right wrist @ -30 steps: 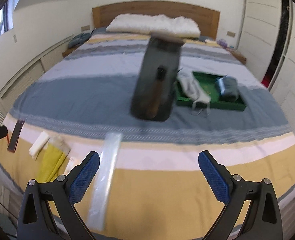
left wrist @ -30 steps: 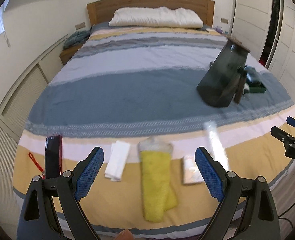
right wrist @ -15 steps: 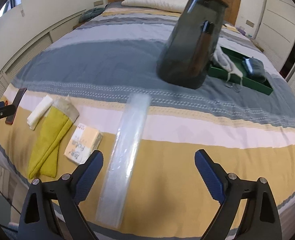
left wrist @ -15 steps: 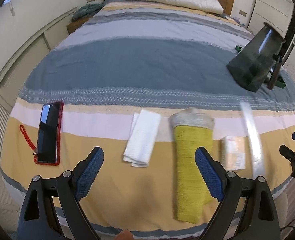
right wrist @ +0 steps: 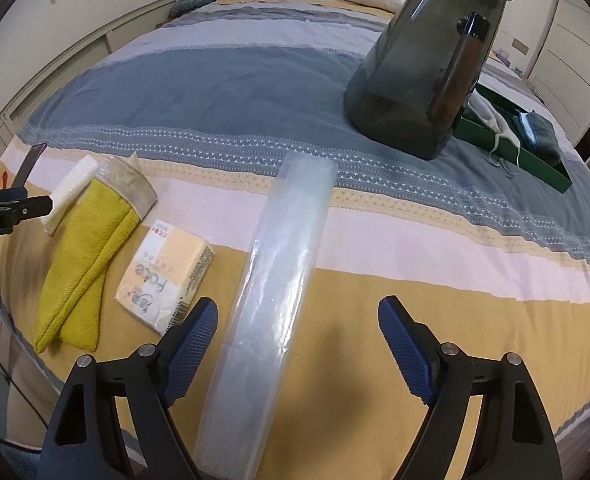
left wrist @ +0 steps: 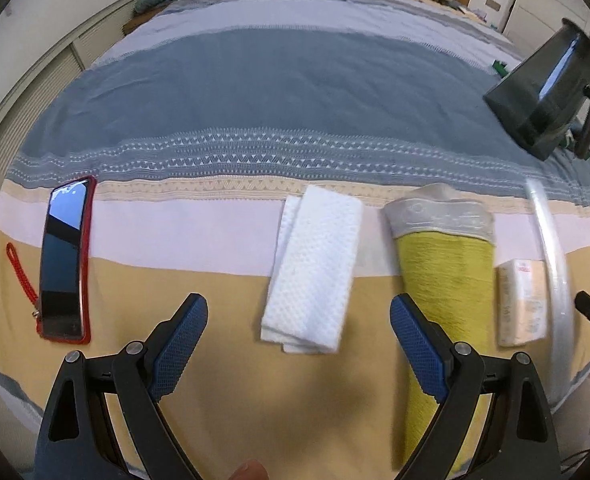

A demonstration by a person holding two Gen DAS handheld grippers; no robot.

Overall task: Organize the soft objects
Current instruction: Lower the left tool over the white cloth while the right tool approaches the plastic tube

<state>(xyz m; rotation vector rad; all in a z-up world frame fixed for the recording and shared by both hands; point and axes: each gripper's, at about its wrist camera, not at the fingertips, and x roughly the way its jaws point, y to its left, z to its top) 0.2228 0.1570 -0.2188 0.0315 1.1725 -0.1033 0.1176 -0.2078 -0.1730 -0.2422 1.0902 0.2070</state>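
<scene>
Four soft things lie in a row along the bed's (left wrist: 255, 92) near edge, where the wide-open, empty left gripper (left wrist: 299, 344) hovers over the white cloth (left wrist: 315, 276), beside the yellow towel (left wrist: 447, 292) and tissue pack (right wrist: 167, 272), while the right gripper (right wrist: 297, 344), jaws just closing yet empty, straddles the plastic roll (right wrist: 279, 264).
</scene>
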